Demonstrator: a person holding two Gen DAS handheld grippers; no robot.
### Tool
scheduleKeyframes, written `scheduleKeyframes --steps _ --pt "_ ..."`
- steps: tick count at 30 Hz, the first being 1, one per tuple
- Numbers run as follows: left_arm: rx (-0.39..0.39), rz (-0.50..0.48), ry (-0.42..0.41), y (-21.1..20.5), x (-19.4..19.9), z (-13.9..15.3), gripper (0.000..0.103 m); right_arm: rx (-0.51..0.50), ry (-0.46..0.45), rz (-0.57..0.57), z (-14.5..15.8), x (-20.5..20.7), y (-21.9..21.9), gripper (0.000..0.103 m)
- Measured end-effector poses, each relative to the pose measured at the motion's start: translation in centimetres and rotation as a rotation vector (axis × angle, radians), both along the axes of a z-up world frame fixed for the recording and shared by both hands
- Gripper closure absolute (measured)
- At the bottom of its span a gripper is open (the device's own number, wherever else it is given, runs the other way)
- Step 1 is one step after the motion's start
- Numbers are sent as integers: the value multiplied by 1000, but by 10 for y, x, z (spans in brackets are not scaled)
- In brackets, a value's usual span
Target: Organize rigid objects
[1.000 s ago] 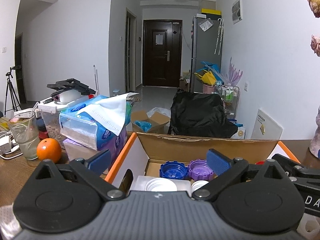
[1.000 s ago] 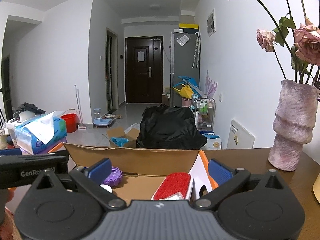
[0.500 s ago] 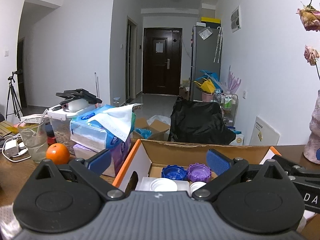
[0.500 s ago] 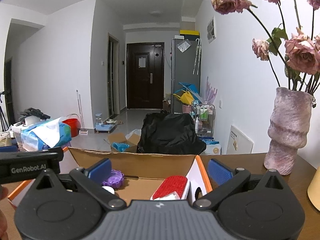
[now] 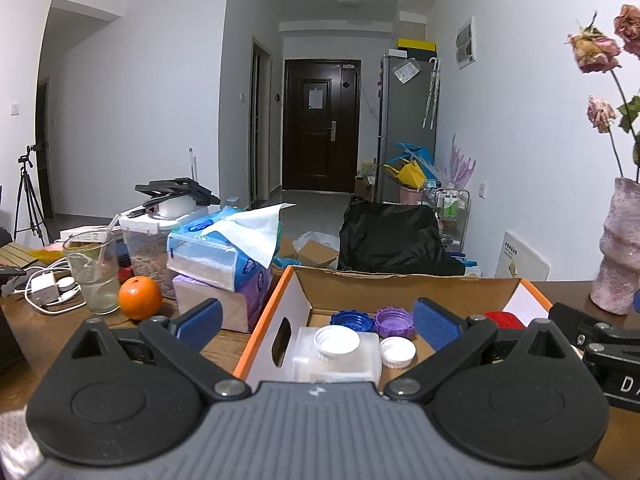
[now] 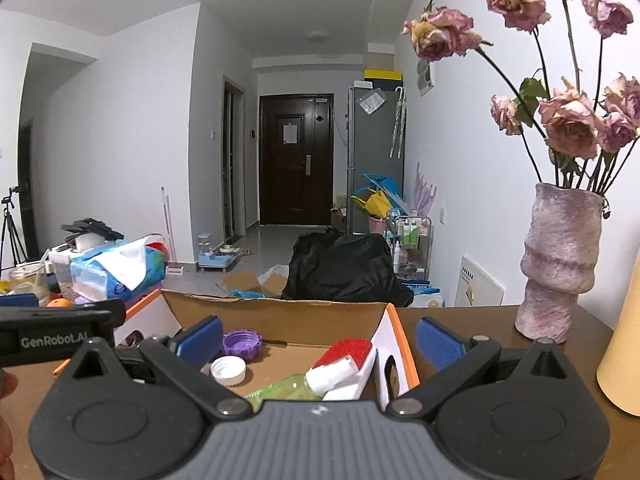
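Observation:
An open cardboard box (image 5: pixel 400 284) with orange edges stands on the wooden table. In it lie a blue lid (image 5: pixel 352 320), a purple lid (image 5: pixel 394 320), a white lid (image 5: pixel 397 352), a clear jar with a white cap (image 5: pixel 336 350) and a red brush (image 6: pixel 348 354). A green spray bottle (image 6: pixel 292 386) lies by the brush in the right wrist view. My left gripper (image 5: pixel 318 320) is open and empty above the box's left wall. My right gripper (image 6: pixel 318 340) is open and empty above the box's right part (image 6: pixel 280 316).
Left of the box stand tissue packs (image 5: pixel 224 256), an orange (image 5: pixel 140 302), a glass (image 5: pixel 90 276), a lidded container and cables. A pink vase with dried roses (image 6: pixel 560 264) stands at the right on the table, beside a yellow object (image 6: pixel 624 344).
Both grippers have risen and tilted down a little, so more of the box's inside shows. Both stay open and empty.

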State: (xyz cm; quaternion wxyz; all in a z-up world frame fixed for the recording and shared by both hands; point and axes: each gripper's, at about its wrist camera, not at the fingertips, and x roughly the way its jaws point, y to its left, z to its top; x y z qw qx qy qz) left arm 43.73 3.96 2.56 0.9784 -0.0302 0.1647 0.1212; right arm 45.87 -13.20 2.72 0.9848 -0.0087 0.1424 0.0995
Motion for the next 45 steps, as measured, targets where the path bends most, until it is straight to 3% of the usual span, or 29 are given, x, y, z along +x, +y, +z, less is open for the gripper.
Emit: scheduleKeyframes --steps 18,45 --pt "4 -32 -15 -11 -88 12 0 27 -21 18 14 -88 -19 0" --pt "20 -79 -40 -38 -277 5 0 37 -49 66 7 -276 -53 0"
